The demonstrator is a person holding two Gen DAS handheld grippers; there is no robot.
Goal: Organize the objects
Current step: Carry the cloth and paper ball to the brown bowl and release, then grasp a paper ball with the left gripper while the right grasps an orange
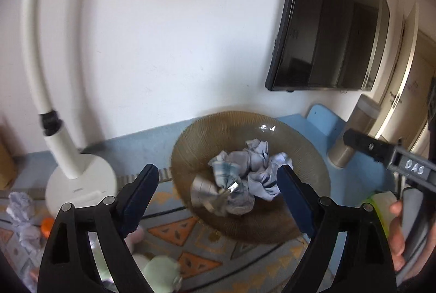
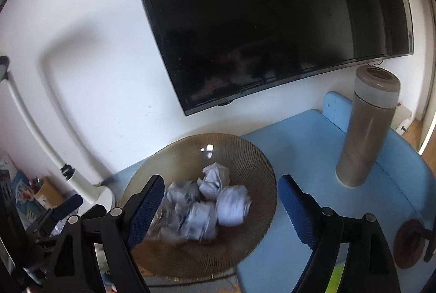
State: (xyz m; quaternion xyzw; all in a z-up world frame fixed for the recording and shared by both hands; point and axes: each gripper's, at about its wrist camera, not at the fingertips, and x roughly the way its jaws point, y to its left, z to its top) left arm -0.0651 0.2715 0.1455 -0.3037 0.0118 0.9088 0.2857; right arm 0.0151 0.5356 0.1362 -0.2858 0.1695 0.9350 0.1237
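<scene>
A ribbed brown glass bowl stands on the table and holds several balled-up grey and white socks. My left gripper is open and empty, hovering in front of the bowl with the socks between its fingers' line. In the right wrist view the same bowl and socks lie just ahead. My right gripper is open and empty above the bowl's near side. Another crumpled sock lies at the far left on a patterned mat.
A white desk lamp stands left of the bowl. A tall beige tumbler stands on the blue tabletop at right. A black TV hangs on the wall. A round brown coaster lies at lower right. Pale soft items lie below.
</scene>
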